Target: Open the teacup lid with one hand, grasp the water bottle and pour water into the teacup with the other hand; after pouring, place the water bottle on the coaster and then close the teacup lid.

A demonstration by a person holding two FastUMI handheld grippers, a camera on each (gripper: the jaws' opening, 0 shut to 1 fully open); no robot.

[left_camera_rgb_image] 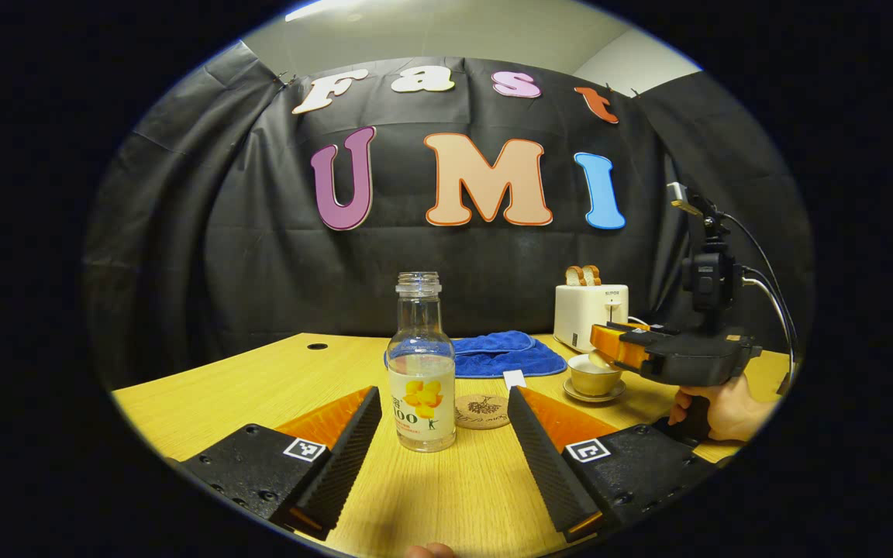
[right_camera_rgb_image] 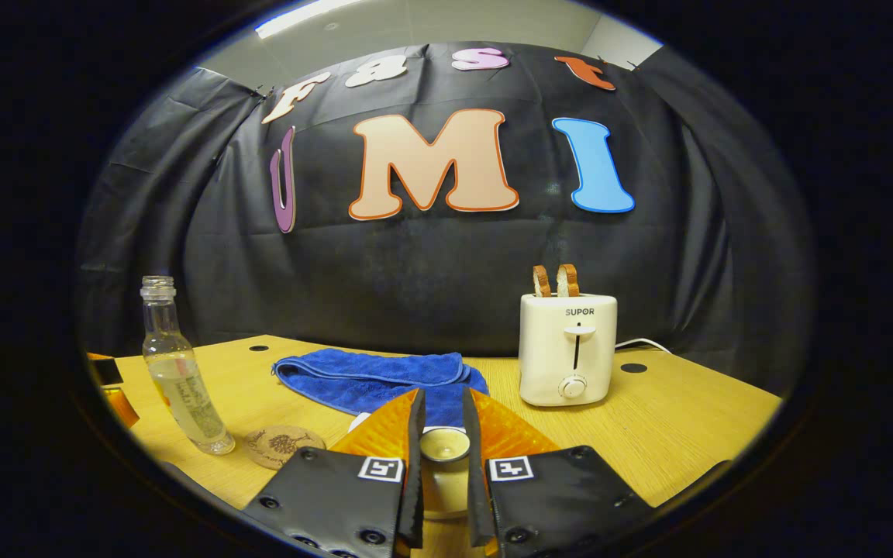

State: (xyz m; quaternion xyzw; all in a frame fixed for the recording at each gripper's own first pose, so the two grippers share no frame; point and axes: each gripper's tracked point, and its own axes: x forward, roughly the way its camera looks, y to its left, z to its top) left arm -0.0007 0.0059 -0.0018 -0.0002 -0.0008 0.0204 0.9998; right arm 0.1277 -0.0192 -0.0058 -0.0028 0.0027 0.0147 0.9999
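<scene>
Left gripper point(left_camera_rgb_image: 444, 434) spread wide around water bottle point(left_camera_rgb_image: 421, 364), not touching. Right gripper point(right_camera_rgb_image: 443, 457) pinched lid point(right_camera_rgb_image: 444, 443). Coaster point(left_camera_rgb_image: 482, 411), blue towel point(right_camera_rgb_image: 373, 378), toaster point(right_camera_rgb_image: 567, 349) nearby.

The toaster point(right_camera_rgb_image: 567, 349) front reads "SUPOR"; the water bottle point(left_camera_rgb_image: 421, 364) label shows "100".
</scene>
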